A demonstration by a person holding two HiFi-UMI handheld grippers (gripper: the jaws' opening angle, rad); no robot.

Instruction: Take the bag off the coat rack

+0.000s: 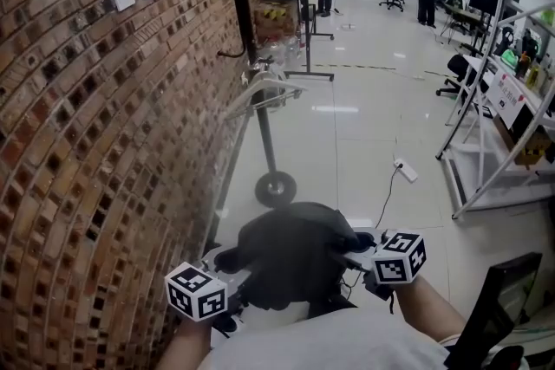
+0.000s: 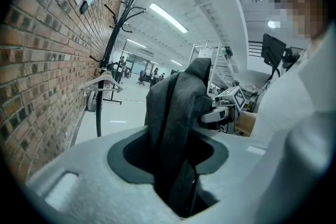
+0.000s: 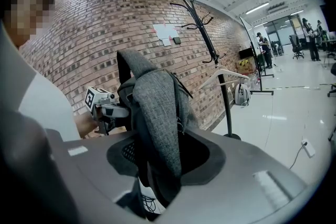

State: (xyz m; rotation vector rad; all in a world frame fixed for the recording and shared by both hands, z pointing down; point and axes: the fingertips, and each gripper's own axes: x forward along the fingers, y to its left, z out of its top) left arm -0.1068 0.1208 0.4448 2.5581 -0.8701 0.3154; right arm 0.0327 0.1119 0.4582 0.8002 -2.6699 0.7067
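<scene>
A dark grey fabric bag hangs low in front of me, held between both grippers and away from the rack. My left gripper is shut on its left side, with grey fabric pinched in the jaws. On the bag's right side my right gripper is shut as well, with cloth clamped between its jaws. The black coat rack stands ahead by the brick wall, its hooks bare, and a pale hanger hangs on its pole.
The brick wall runs close along my left. The rack's round base sits on the shiny floor. A white power strip with cable lies to the right, near a white metal frame. A black chair back is at lower right.
</scene>
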